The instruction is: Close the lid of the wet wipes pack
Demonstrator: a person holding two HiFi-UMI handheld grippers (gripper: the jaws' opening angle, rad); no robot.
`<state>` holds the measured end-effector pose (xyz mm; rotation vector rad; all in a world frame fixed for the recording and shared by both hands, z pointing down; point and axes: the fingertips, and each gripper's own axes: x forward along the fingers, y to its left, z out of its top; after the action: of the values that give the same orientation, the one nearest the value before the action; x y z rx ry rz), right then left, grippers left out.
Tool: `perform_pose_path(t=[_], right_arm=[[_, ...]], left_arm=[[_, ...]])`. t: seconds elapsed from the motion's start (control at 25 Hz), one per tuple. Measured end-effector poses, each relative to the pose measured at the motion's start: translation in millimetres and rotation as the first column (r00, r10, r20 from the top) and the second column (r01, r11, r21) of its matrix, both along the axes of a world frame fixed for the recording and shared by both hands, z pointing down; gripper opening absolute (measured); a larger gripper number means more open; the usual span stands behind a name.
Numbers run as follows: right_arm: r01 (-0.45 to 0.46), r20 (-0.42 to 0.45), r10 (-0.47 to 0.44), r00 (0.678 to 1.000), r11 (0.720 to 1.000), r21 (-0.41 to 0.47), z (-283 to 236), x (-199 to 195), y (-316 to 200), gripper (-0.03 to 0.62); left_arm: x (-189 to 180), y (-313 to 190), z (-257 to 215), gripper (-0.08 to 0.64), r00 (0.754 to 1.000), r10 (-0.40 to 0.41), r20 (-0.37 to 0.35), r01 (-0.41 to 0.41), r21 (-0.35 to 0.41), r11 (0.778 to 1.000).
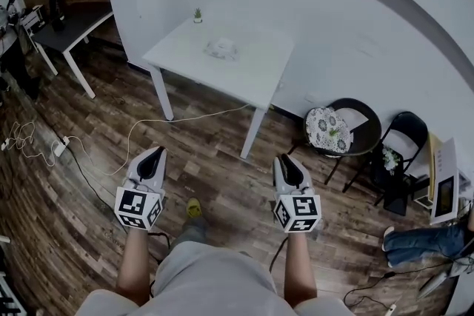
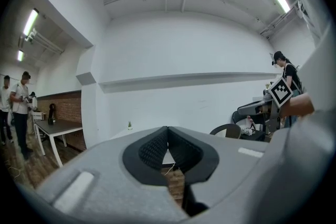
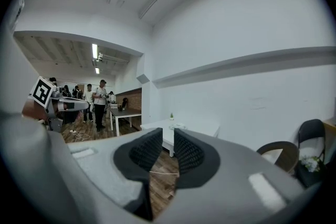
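The wet wipes pack (image 1: 221,49) lies near the middle of a white table (image 1: 252,78) across the room; from here I cannot tell how its lid stands. In the right gripper view the pack (image 3: 180,126) is a small pale shape on the table top. Both grippers are held out level over the wooden floor, well short of the table. My left gripper (image 1: 153,154) has its fingertips touching and holds nothing (image 2: 168,130). My right gripper (image 1: 286,160) stands open with a narrow empty gap between its pads (image 3: 168,136).
A small potted plant (image 1: 198,15) stands at the table's far corner. Two dark chairs (image 1: 348,126) (image 1: 404,135) are against the wall at the right. A dark desk (image 1: 70,24) is at the left, with a white cable (image 1: 148,123) on the floor. People (image 3: 100,102) stand in the distance.
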<state>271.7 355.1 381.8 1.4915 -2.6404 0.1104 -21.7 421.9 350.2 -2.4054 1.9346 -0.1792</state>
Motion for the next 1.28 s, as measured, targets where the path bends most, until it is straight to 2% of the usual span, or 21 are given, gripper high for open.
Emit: perform_pose_path(t=[0.24, 0.48, 0.84, 1.28], right_arm=[[-0.009, -0.003, 0.009, 1.0, 1.0, -0.013, 0, -29, -62, 0.072], [-0.031, -0.014, 0.03, 0.999, 0.999, -0.031, 1, -67, -124, 0.072], [-0.068, -0.018, 0.068, 0.998, 0.997, -0.033, -4, -122, -209, 0.072], [-0.087, -0.016, 0.086, 0.996, 0.995, -0.04, 4, -149, -282, 0.072]], left_arm=[[-29, -65, 0, 0.002, 1.0, 0.015, -0.003, -0.015, -0.011, 1.0], [-73, -132, 1, 0.002, 0.999, 0.027, -0.018, -0.028, -0.03, 0.999], [-123, -228, -2, 0.002, 0.996, 0.081, -0.028, -0.082, -0.038, 0.996], [-146, -303, 10, 0.002, 0.994, 0.102, -0.037, -0.104, -0.053, 0.993]])
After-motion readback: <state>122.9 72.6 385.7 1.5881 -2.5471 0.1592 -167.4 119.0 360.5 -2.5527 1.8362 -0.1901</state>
